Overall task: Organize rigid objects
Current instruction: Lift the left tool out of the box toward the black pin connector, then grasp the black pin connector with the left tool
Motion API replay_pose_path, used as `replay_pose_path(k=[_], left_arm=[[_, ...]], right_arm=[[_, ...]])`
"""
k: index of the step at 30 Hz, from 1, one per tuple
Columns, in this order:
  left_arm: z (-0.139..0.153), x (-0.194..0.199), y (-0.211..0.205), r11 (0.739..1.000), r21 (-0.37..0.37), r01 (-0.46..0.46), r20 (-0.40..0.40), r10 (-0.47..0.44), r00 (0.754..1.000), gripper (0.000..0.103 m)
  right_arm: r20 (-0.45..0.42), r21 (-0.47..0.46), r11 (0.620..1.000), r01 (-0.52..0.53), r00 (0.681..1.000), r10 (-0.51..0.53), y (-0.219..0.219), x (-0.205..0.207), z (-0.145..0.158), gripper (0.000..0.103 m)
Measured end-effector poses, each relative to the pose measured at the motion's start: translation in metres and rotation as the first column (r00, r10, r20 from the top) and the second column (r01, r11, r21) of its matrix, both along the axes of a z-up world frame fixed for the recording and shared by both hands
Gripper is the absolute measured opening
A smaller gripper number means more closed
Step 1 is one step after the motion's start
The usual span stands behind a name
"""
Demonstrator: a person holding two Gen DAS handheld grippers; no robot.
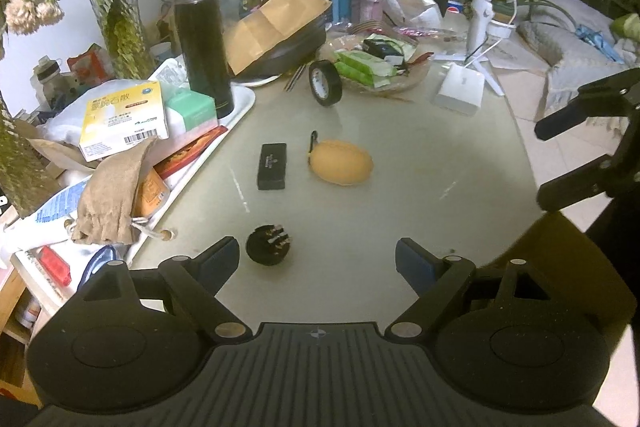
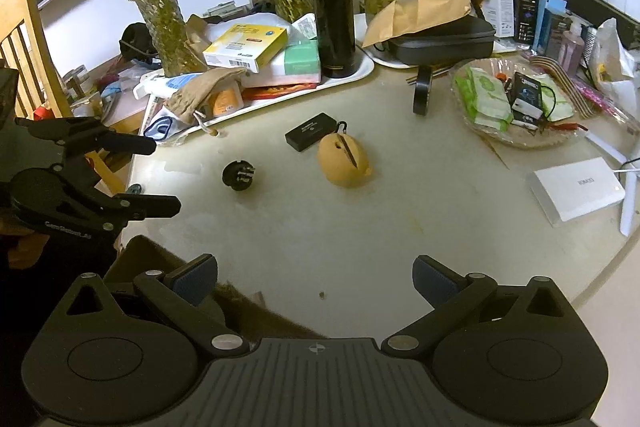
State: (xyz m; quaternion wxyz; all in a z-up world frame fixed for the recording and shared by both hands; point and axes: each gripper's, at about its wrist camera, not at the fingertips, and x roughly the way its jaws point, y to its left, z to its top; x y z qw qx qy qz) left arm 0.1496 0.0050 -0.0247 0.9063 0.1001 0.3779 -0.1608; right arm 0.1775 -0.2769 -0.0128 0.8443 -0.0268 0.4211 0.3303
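Observation:
On the pale table [image 1: 360, 223] lie a black round plug adapter [image 1: 269, 244], a small black box [image 1: 272, 166] and an orange egg-shaped case [image 1: 343, 163]. A black tape roll [image 1: 325, 83] stands on edge farther back. My left gripper [image 1: 318, 255] is open over the table's near part, the plug just beside its left finger, nothing between the fingers. My right gripper [image 2: 314, 269] is open too and holds nothing; the plug [image 2: 238, 176], box [image 2: 316, 131] and case [image 2: 346, 161] lie ahead of it. Each gripper shows in the other's view: right [image 1: 548, 159], left [image 2: 162, 175].
A white tray [image 1: 242, 107] at the left holds a black thermos [image 1: 202, 39], medicine boxes and a cloth pouch. A basket [image 2: 528, 141] with green packs and a white power brick [image 2: 576, 193] sit at the right. Vases stand behind. A brown box [image 2: 160, 259] lies at the near edge.

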Motion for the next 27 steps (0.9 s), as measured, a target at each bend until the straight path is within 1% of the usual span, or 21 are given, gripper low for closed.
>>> replay_pose_path(k=[3, 6, 10, 11, 12, 13, 16, 18, 24, 25, 26, 27], left_arm=[[-0.005, 0.008, 0.003, 1.0, 0.008, 0.002, -0.001, -0.002, 1.0, 0.081], [-0.012, 0.019, 0.007, 1.0, 0.009, -0.005, -0.01, 0.005, 1.0, 0.078], [-0.026, 0.034, 0.013, 0.999, 0.032, -0.009, -0.025, 0.01, 1.0, 0.076], [-0.029, 0.037, 0.014, 0.999, 0.034, -0.009, -0.032, 0.01, 0.999, 0.073], [-0.033, 0.041, 0.016, 0.999, 0.034, -0.007, -0.041, 0.009, 0.999, 0.067], [-0.036, 0.044, 0.018, 0.999, 0.033, -0.004, -0.048, 0.006, 0.999, 0.064], [-0.047, 0.054, 0.023, 0.999, 0.032, -0.003, -0.056, 0.005, 0.998, 0.064], [-0.054, 0.061, 0.025, 0.999, 0.043, -0.015, -0.074, 0.019, 0.997, 0.062], [-0.068, 0.073, 0.025, 0.997, 0.07, 0.021, -0.104, -0.014, 0.994, 0.062], [-0.07, 0.076, 0.026, 0.997, 0.071, 0.022, -0.114, -0.014, 0.993, 0.06], [-0.072, 0.078, 0.026, 0.997, 0.071, 0.023, -0.123, -0.014, 0.992, 0.054], [-0.074, 0.08, 0.027, 0.997, 0.07, 0.025, -0.131, -0.015, 0.991, 0.052]], right_arm=[[-0.001, 0.007, 1.0, -0.001, 1.0, 0.001, 0.001, 0.007, -0.003, 0.103], [-0.003, 0.006, 1.0, 0.005, 1.0, -0.005, 0.003, 0.015, -0.008, 0.103], [-0.007, 0.005, 1.0, 0.01, 1.0, -0.01, 0.007, 0.027, -0.014, 0.103], [-0.006, 0.004, 1.0, 0.009, 1.0, -0.009, 0.008, 0.029, -0.016, 0.103], [-0.005, 0.001, 1.0, 0.009, 1.0, -0.009, 0.009, 0.032, -0.017, 0.103], [-0.003, -0.002, 1.0, 0.009, 1.0, -0.009, 0.009, 0.035, -0.019, 0.103], [-0.003, -0.004, 1.0, 0.012, 1.0, -0.012, 0.011, 0.042, -0.023, 0.103], [-0.008, -0.001, 1.0, 0.019, 1.0, -0.019, 0.012, 0.048, -0.025, 0.103], [-0.015, 0.016, 0.999, 0.034, 0.999, -0.034, 0.013, 0.06, -0.03, 0.103], [-0.017, 0.021, 0.999, 0.041, 0.999, -0.041, 0.013, 0.063, -0.031, 0.103], [-0.019, 0.026, 0.999, 0.047, 0.999, -0.047, 0.012, 0.064, -0.032, 0.103], [-0.021, 0.03, 0.998, 0.052, 0.998, -0.051, 0.012, 0.066, -0.032, 0.103]])
